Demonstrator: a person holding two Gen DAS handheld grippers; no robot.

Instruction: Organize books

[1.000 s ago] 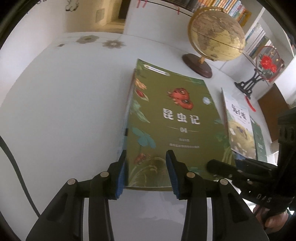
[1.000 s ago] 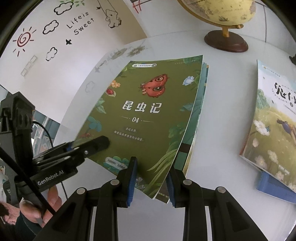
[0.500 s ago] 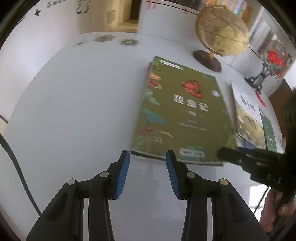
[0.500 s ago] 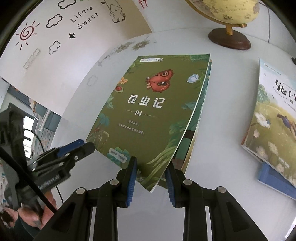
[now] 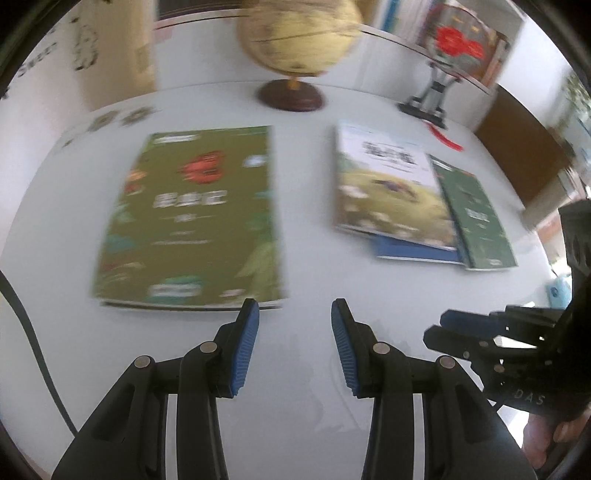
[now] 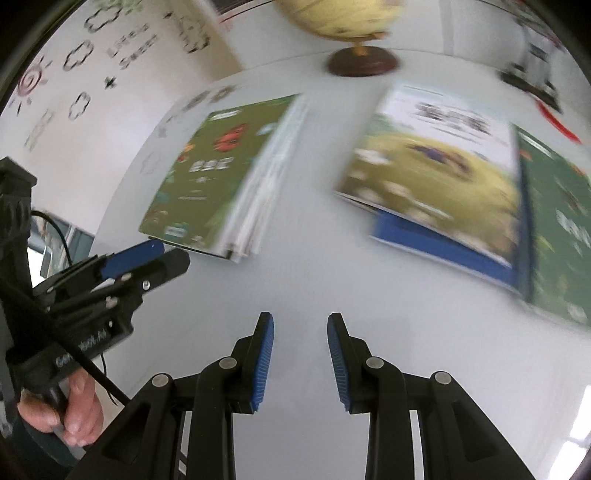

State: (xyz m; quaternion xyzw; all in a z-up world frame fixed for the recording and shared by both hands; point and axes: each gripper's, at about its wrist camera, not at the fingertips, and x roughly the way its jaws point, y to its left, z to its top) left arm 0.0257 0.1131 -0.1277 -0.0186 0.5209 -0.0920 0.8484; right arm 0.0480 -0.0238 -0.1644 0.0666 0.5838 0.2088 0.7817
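Observation:
A stack of olive-green books (image 5: 192, 218) (image 6: 218, 188) with a red insect on the top cover lies flat on the white table (image 5: 303, 236). To its right lies a second pile: a yellow-and-white picture book (image 5: 388, 188) (image 6: 439, 162) on a blue book (image 6: 443, 243), with a dark green book (image 5: 476, 218) (image 6: 557, 229) beside it. My left gripper (image 5: 294, 310) hovers over bare table just off the olive stack's near right corner, open with nothing between its blue pads. My right gripper (image 6: 300, 321) hangs over bare table between the two piles, open and holding nothing. Both views are motion-blurred.
A globe (image 5: 295, 40) (image 6: 354, 22) on a dark wooden base stands at the table's far side. A red fan ornament on a black stand (image 5: 447, 55) sits to its right. A hand (image 6: 70, 410) holds the left gripper. A wall with drawings rises on the left.
Both grippers have pulled back from the olive stack and swung right; its near edge was between their pads a second ago. The books now lie flat, free of both.

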